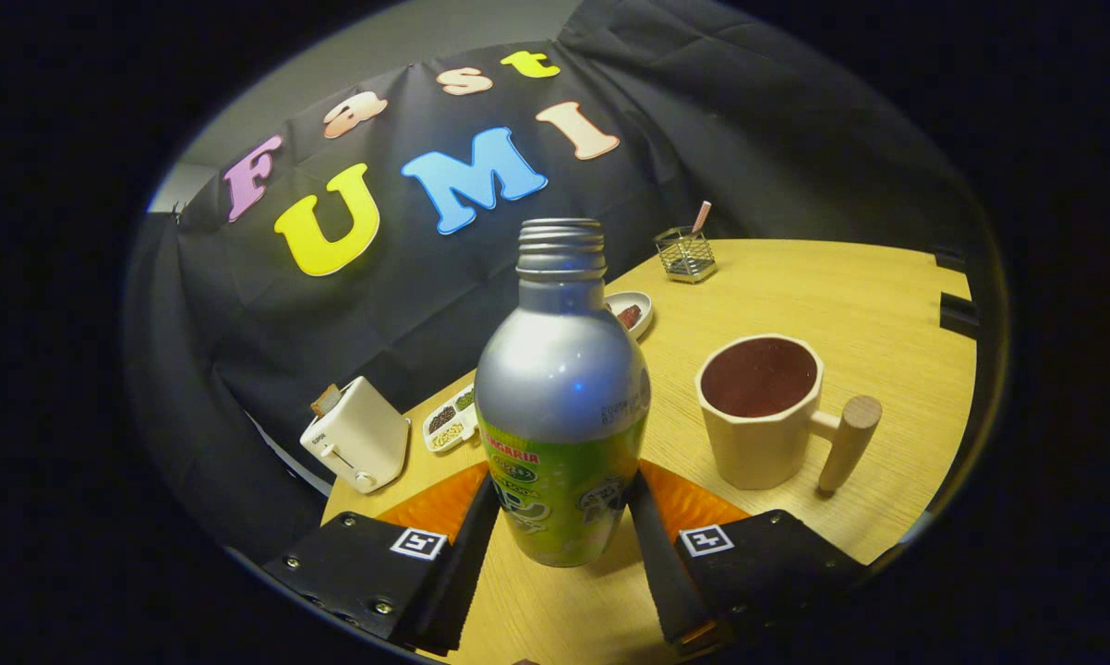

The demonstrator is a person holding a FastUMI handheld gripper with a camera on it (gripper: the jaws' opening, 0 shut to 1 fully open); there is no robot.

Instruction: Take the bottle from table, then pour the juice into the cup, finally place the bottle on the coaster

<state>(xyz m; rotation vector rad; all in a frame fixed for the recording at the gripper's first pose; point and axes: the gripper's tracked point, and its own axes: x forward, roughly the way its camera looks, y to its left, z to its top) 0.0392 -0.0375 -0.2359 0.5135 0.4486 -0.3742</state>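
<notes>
The bottle (561, 397) stands upright on the wooden surface (795, 286), uncapped, its threaded neck bare; silver upper body, green printed label below. It sits between the two fingers of the tongs (562, 517), which flank its lower label on either side. Both fingers lie right against the bottle's sides, but whether they press on it cannot be told. An orange coaster (444, 506) lies flat beneath and behind the fingers, showing on both sides of the bottle's base; whether the bottle rests on it cannot be told. A cream cup (763, 411) with a wooden peg handle stands just beside the bottle on its right, holding a dark reddish fill near the rim. A white toaster (356, 445) with a slice in its slot sits at the surface's left edge, a divided dish of seeds (452, 420) next to it. Beyond the bottle, a small dish (631, 312) and a wire holder (686, 254) stand near the far edge by the black cloth wall (333, 305).
</notes>
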